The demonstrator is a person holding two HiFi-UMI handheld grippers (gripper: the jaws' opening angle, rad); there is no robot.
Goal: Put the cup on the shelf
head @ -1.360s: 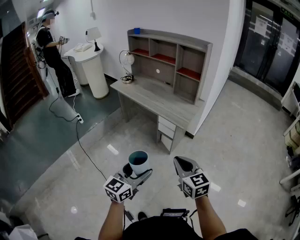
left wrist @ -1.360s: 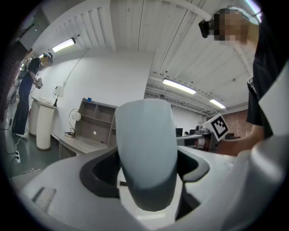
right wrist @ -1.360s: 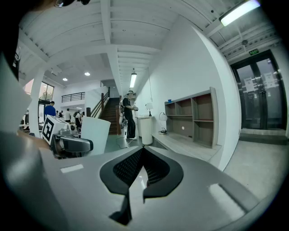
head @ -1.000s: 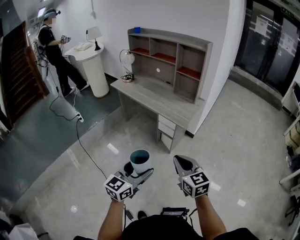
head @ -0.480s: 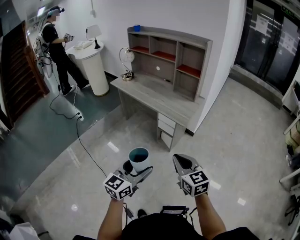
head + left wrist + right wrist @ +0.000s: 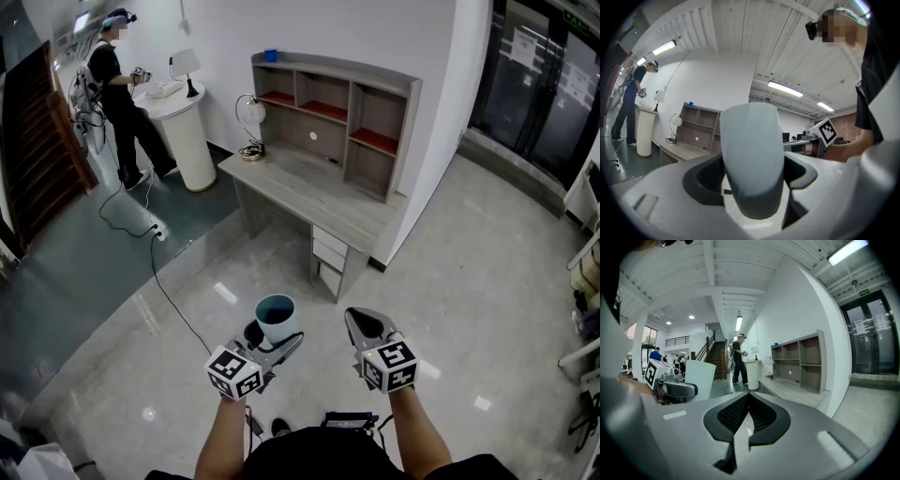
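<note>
A pale cup (image 6: 277, 319) with a dark teal inside stands upright between the jaws of my left gripper (image 6: 269, 342), which is shut on it. In the left gripper view the cup (image 6: 752, 164) fills the middle of the picture. My right gripper (image 6: 366, 330) hangs beside it, shut with nothing in it; the right gripper view shows its jaws (image 6: 746, 413) pressed together. The grey shelf unit (image 6: 335, 120) with red-lined compartments stands on a desk (image 6: 305, 192) well ahead of both grippers, against the white wall.
A desk lamp (image 6: 251, 124) stands at the desk's left end and a small blue object (image 6: 270, 55) sits on the shelf top. A person (image 6: 116, 98) stands at a white round counter (image 6: 183, 131) far left. A black cable (image 6: 159, 272) runs across the floor. Glass doors (image 6: 544, 89) are at right.
The view has crept slightly toward the desk. The person at the far left has stepped closer to the counter. Both grippers hold the same pose.
</note>
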